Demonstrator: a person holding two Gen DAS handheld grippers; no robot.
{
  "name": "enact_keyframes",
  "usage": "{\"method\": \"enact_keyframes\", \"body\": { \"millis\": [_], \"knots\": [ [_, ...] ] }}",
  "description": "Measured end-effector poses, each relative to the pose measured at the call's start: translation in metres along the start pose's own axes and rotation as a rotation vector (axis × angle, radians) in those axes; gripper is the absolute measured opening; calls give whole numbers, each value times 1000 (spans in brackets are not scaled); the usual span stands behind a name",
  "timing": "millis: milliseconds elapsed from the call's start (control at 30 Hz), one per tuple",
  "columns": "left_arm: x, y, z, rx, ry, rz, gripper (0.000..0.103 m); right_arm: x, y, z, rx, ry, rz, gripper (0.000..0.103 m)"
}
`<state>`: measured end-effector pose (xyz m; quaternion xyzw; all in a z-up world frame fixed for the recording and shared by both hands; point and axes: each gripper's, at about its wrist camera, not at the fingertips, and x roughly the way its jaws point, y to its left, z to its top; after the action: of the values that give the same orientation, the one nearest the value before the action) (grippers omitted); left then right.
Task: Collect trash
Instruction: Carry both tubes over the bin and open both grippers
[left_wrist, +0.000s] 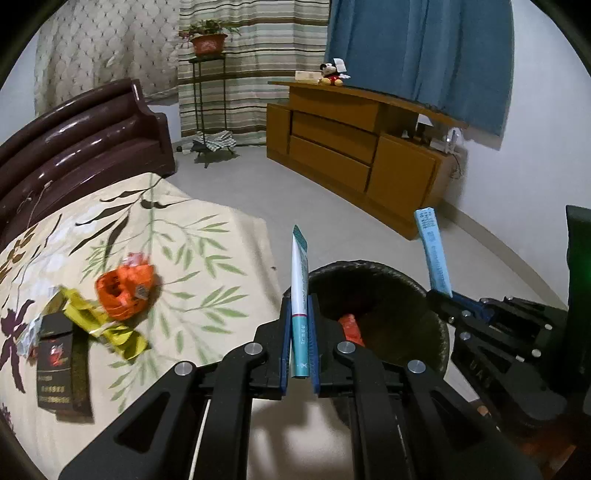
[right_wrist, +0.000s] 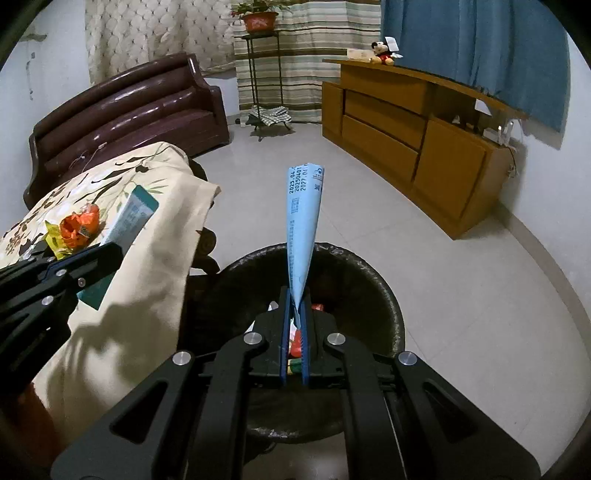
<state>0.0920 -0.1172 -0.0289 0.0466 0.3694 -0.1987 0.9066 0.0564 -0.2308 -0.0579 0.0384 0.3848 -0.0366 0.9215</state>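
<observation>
- Left hand-held gripper (left_wrist: 299, 321) is clamped on a teal tube (left_wrist: 300, 280) at the bin's (left_wrist: 406, 284) rim.
- Right hand-held gripper (right_wrist: 294, 314) is clamped on a blue packet (right_wrist: 301, 229) over the bin (both best released only once centred above the opening).

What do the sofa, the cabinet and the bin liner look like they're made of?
Sofa: probably leather or a leather look-alike, dark brown and glossy, with bright highlights along its rolled back.
Cabinet: wood or wood veneer, matte honey brown with flat panels; grain is not clear.
Bin liner: thin black plastic, wrinkled and slightly shiny at the rim.
</observation>
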Motion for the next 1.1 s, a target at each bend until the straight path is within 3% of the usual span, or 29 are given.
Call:
{"method": "enact_keyframes", "body": {
  "millis": [233,300,400,533,600,700,867,1100],
  "knots": [
    [15,-17,8,38,9,4,10,8,-11,-1,27,2,-2,6],
    [18,-17,8,34,18,10,18,10,-13,-1,34,5,0,7],
    [18,-18,6,34,17,24,33,12,-16,-1,46,4,-4,20],
    [16,-17,7,26,16,24,36,11,-17,-2,58,-3,-9,23],
    [15,-15,7,14,14,24,43,9,-18,-2,65,-7,-11,25],
    [10,-13,6,-3,13,23,45,5,-20,-1,79,-18,-13,36],
    [2,-5,4,-17,12,37,51,0,-15,-1,77,-26,-1,44],
    [-15,18,-1,-55,8,86,53,-2,4,-2,58,-16,30,46]
  ]
}}
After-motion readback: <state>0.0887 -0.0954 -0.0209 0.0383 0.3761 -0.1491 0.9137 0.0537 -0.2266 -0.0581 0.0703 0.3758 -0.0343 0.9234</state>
